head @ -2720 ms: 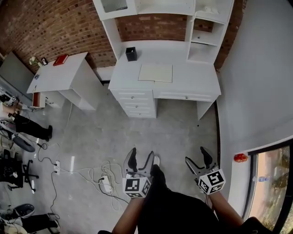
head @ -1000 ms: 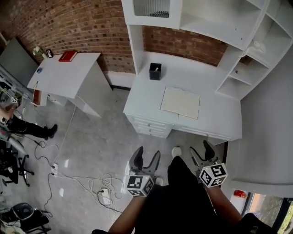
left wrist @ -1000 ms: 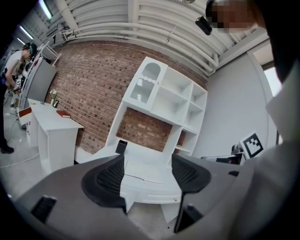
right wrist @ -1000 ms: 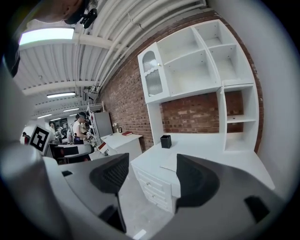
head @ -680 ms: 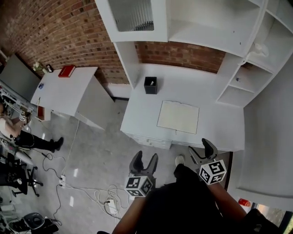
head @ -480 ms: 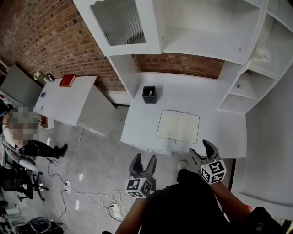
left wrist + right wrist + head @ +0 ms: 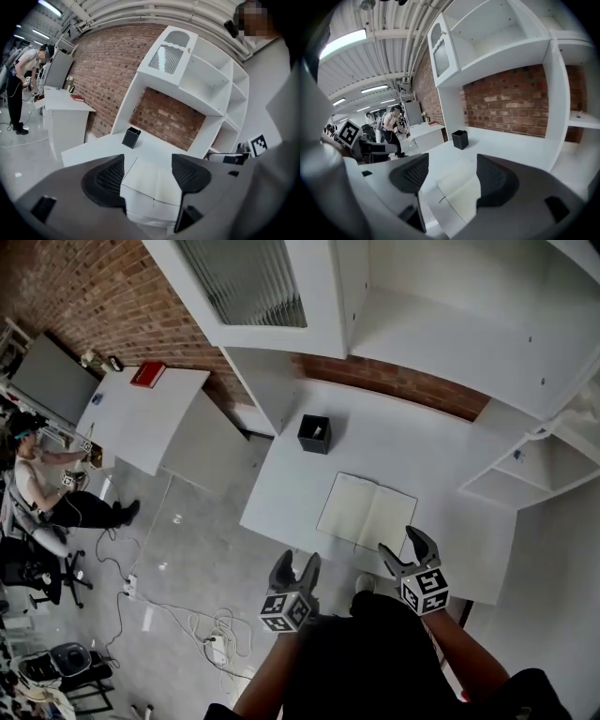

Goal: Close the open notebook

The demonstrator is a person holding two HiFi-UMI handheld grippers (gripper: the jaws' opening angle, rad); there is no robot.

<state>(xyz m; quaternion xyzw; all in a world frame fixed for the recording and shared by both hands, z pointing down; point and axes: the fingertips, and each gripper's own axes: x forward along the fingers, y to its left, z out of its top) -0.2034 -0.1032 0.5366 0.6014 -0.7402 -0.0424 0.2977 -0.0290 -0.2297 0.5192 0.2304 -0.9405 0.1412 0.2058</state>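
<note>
The open notebook [image 7: 367, 516] lies flat with cream pages up, near the front edge of the white desk [image 7: 431, 460]. It also shows between the jaws in the left gripper view [image 7: 150, 176] and the right gripper view [image 7: 459, 187]. My left gripper [image 7: 294, 568] hangs open in front of the desk, short of the notebook, with nothing between its jaws [image 7: 147, 176]. My right gripper [image 7: 405, 546] is open too, just at the desk's front edge by the notebook's near right corner, and holds nothing [image 7: 451, 177].
A black square pen holder [image 7: 314, 433] stands at the desk's back left. White shelving [image 7: 441, 324] rises over the desk against a brick wall. A second white table [image 7: 141, 413] with a red book [image 7: 147, 374] stands to the left. A person [image 7: 42, 479] sits far left. Cables [image 7: 211, 629] lie on the floor.
I have come closer to the desk, which now fills the middle of the head view. Both grippers have reached its front edge, still open and holding nothing.
</note>
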